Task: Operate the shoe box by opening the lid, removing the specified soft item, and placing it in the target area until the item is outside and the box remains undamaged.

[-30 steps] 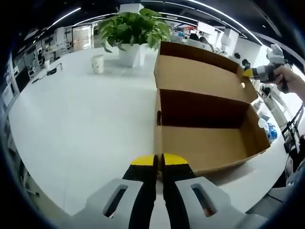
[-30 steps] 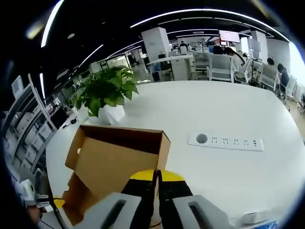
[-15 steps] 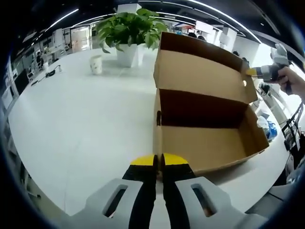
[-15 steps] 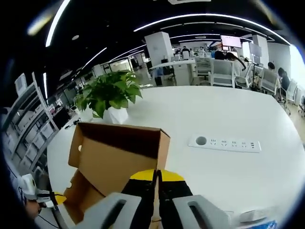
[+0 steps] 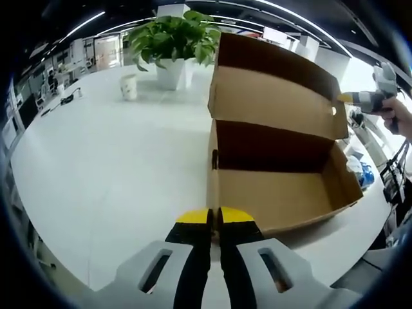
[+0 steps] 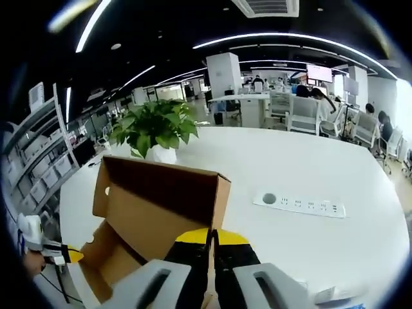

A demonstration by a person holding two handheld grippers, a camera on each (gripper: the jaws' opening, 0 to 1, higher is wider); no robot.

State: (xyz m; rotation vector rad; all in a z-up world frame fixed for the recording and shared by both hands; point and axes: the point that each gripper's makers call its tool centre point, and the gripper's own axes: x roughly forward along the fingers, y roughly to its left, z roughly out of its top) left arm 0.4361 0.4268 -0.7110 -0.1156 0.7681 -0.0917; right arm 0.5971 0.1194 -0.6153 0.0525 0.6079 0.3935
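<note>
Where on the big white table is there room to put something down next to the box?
The widest bare patch of the table lies beside the open shoe box, bordered far off by the white cup and potted plant. Another free stretch runs between the box and the power strip. The plant's corner is the crowded part.

**Open-plan office**

Large, open, brightly lit office floor; long strip lights (image 6: 283,44) curving across a dark ceiling, with an air vent (image 6: 265,7) set into it; broad white table (image 5: 109,161) in front, carrying a potted plant (image 6: 156,129), a paper cup (image 5: 131,85) and a built-in socket strip (image 6: 298,204); farther back, rows of desks with white chairs (image 6: 306,114) and seated people; wall screen (image 6: 319,72) high up; shelving (image 6: 35,168) stacked with bins along one side.
</note>
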